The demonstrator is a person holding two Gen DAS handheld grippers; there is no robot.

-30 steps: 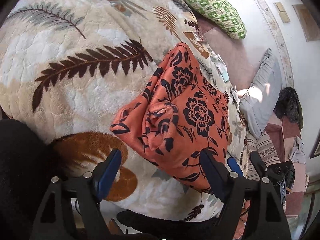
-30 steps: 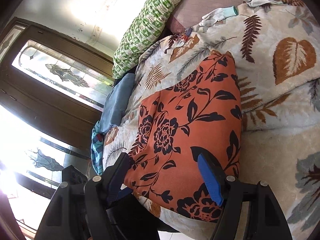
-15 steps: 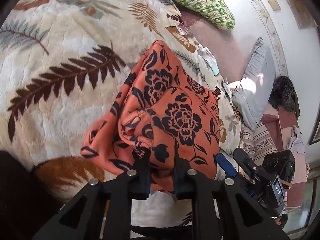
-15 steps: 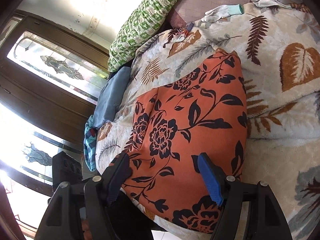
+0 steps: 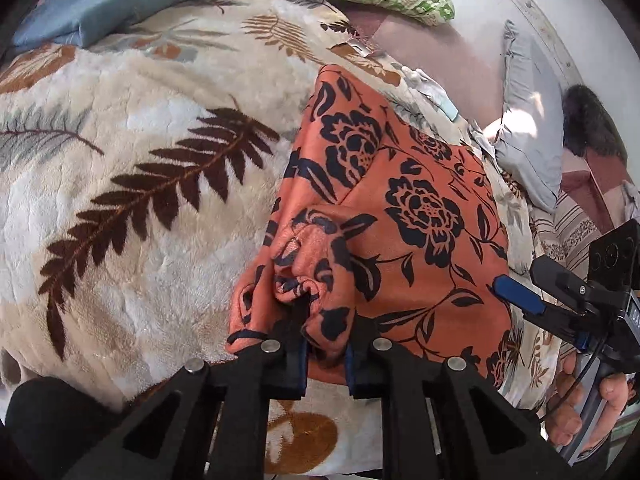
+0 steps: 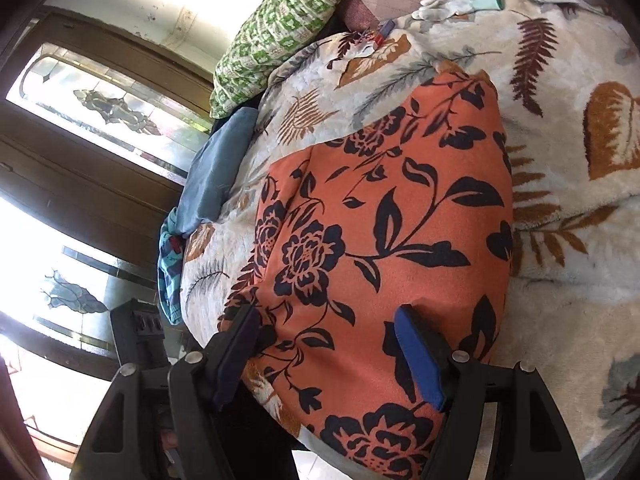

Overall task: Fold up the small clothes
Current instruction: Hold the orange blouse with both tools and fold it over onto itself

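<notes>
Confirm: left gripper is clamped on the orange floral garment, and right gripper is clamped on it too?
Not quite. The left gripper is clamped on the orange floral garment, but the right wrist view shows the right gripper open, its fingers either side of the cloth.

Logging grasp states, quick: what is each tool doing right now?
Left tool: shut on a bunched corner of the orange black-flowered garment.
Right tool: open, fingers straddling the garment's near edge.

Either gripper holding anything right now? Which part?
Left gripper pinches a bunched near edge of the orange floral garment. Right gripper is open, holding nothing.
</notes>
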